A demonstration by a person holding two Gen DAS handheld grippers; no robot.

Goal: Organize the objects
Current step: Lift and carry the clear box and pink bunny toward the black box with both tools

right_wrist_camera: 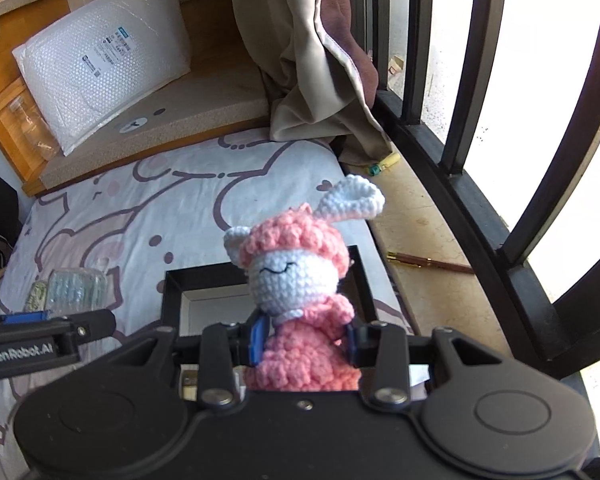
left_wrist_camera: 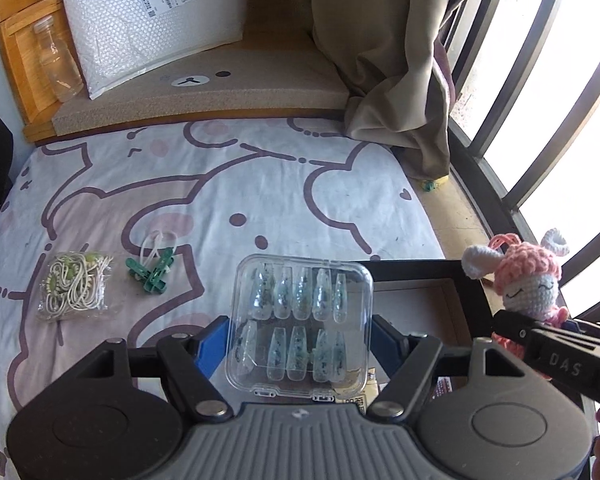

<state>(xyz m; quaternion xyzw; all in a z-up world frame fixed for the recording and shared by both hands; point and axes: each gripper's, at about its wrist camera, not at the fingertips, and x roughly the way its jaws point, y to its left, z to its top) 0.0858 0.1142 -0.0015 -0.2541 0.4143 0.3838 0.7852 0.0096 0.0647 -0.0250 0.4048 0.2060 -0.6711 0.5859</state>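
The clear nail case (left_wrist_camera: pixel 300 326) was clamped between the blue pads of the left gripper (left_wrist_camera: pixel 300 344), held flat-on to the camera with its hinge-latch edge toward the gripper body and its two rows of press-on nails running crosswise between the fingers. The case hung above the near rim of the black box (left_wrist_camera: pixel 420 269), whose open cavity lay just ahead and to the right of it. Judgement: the coming placement turns on this offset, since the case would have to travel forward and rightward to clear the rim and come over the opening.

The crochet bunny (right_wrist_camera: pixel 296 292) was gripped at its pink body by the right gripper (right_wrist_camera: pixel 302 344), upright, head above the pads, one white ear raised. It sat directly over the same black box (right_wrist_camera: pixel 172 292), nearer the cavity's middle than the case was. Judgement: the right hand was the better placed to drop first; both loads aimed at one opening, so the two grippers, already close side by side, risked crowding.

Still on the bedsheet (left_wrist_camera: pixel 100 184), well to the left of the box: a bag of cords (left_wrist_camera: pixel 74 286) and green clothes pegs (left_wrist_camera: pixel 152 274) just beside it, both nearer the left hand.
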